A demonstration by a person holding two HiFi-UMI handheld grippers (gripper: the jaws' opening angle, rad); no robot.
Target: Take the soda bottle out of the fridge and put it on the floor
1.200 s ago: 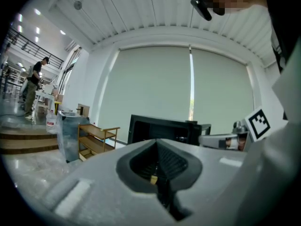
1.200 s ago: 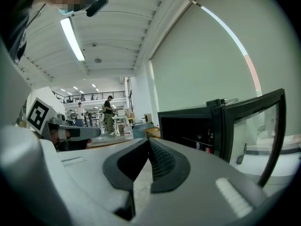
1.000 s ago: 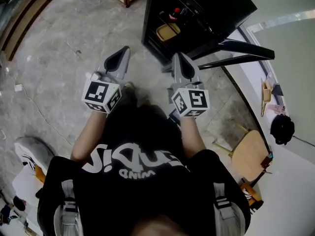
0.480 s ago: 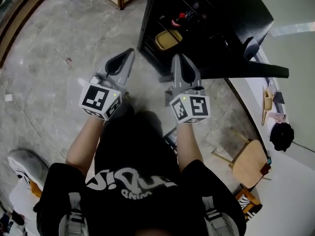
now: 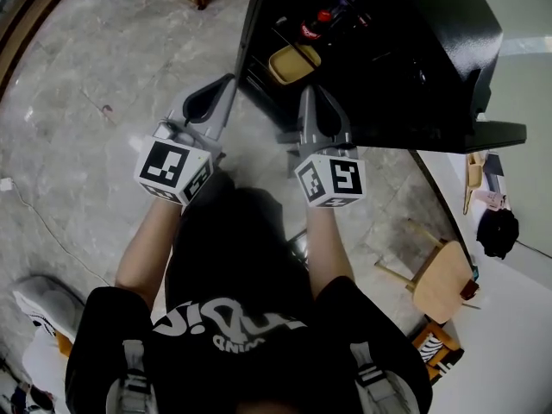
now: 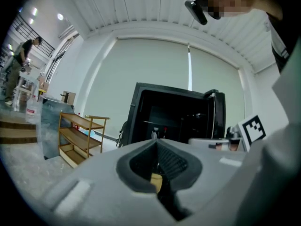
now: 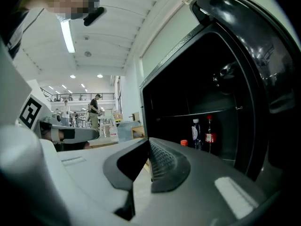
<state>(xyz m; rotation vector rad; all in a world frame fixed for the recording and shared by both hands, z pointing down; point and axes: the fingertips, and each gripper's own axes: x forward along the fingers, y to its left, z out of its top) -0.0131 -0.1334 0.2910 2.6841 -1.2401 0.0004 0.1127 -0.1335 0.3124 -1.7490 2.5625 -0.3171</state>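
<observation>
The left tongs (image 5: 226, 83) are sitting fully closed, tips meeting, with only an empty teardrop hollow between the ribbed dark pads. The right tongs (image 5: 308, 90) are likewise pressed together and carrying nothing. Both are pointing level at the open fridge (image 5: 414, 50), neither touching anything. The tongs are matte grey plastic, wedge-shaped, each backed by a cube with black-and-white square markers.

The soda bottle (image 7: 209, 135), slim with a red cap and red label, is standing upright on a shelf inside the glossy black fridge, just beside a clear bottle (image 7: 195, 133). A yellow container (image 5: 291, 63) is lying lower in the fridge. The floor (image 5: 86, 102) is showing polished grey marble veining; a round-seated wooden chair (image 5: 440, 279) is standing to the right.

Compared with a second ago, the fridge is filling more of the head view, and the tongs' tips are now lining up with its front edge rather than hanging over bare floor.
</observation>
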